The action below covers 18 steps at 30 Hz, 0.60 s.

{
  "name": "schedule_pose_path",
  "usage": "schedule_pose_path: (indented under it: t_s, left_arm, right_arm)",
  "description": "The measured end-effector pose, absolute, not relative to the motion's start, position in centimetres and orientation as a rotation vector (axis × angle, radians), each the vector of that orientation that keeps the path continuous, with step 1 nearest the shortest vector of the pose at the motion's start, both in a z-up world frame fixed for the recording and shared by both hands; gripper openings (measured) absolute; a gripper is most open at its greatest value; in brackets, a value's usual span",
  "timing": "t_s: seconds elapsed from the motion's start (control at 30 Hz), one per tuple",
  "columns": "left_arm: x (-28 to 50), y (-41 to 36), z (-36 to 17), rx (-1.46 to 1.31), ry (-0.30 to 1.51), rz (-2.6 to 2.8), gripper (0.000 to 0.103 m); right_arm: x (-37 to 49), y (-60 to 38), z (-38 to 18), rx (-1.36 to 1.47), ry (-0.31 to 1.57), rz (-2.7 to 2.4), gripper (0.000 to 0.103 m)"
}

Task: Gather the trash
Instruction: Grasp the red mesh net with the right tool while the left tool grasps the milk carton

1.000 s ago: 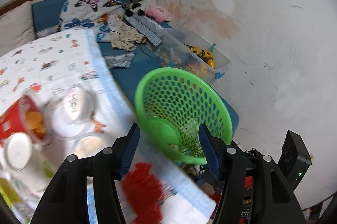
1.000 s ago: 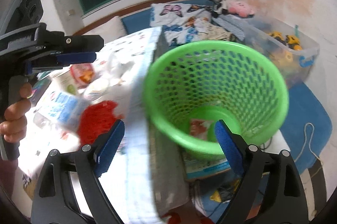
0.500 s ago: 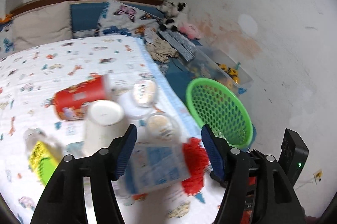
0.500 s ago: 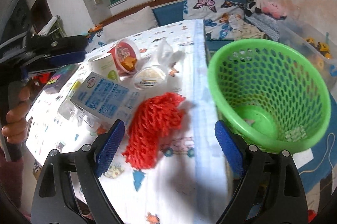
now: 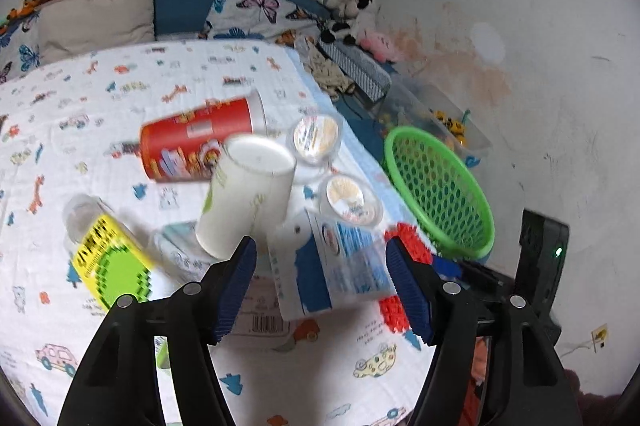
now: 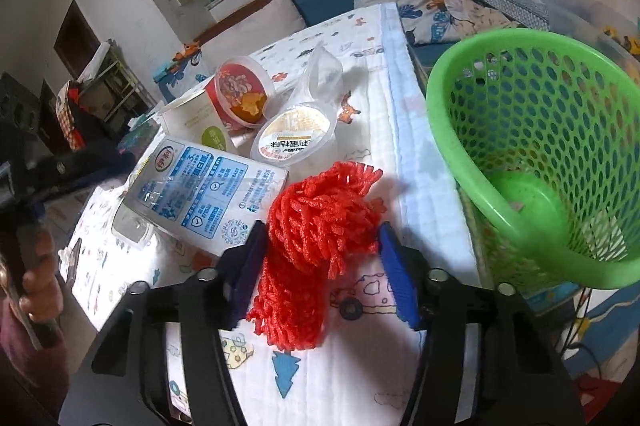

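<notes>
Red foam netting (image 6: 316,238) lies bunched on the printed bed sheet (image 6: 360,366), right between the blue pads of the right gripper (image 6: 320,266). Its jaws have just been closing, and the pads now sit against the net's flanks, the left one at about nine o'clock and the right one at about three; I judge this a soft grip being taken, since the mesh gives before it resists. The net's long axis runs from twelve o'clock down to six in the right wrist view, the frayed, fuller end pointing away from the camera and the narrower tail trailing toward it.

At ten o'clock from the net a blue-and-white milk carton (image 6: 200,197) lies flat, touching it. Beyond, at eleven, sit a sealed pudding cup (image 6: 294,139) and a red snack tub (image 6: 240,93) on its side. The green mesh basket (image 6: 540,153) stands off the bed edge at two o'clock, tilted with its mouth open toward the trash, probably so items can be dropped in with a short swing.

The left gripper (image 5: 320,282) hovers with fingers apart over the carton, having just been opening, pressing on nothing. A white paper cup (image 5: 248,193) lies just beyond it, at eleven o'clock.
</notes>
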<state>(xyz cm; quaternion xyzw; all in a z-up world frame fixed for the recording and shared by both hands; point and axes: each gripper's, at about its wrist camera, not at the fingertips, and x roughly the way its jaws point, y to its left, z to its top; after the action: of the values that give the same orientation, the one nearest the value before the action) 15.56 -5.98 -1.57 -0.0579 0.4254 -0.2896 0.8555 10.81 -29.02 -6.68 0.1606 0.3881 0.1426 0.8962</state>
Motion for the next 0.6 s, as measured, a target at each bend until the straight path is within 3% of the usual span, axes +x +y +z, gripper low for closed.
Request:
schedule_pose_path:
  t_s: [0.23, 0.6]
  left_arm:
    - [15.8, -6.8, -3.3, -0.120, 0.948, -0.626, 0.066]
    - [15.4, -6.9, -4.0, -0.125, 0.957, -0.613, 0.066]
  right_arm:
    - [10.2, -29.4, -6.6, 0.318, 0.784, 0.275, 0.045]
    - [9.1, -30.5, -5.8, 0.294, 0.743, 0.229, 0.044]
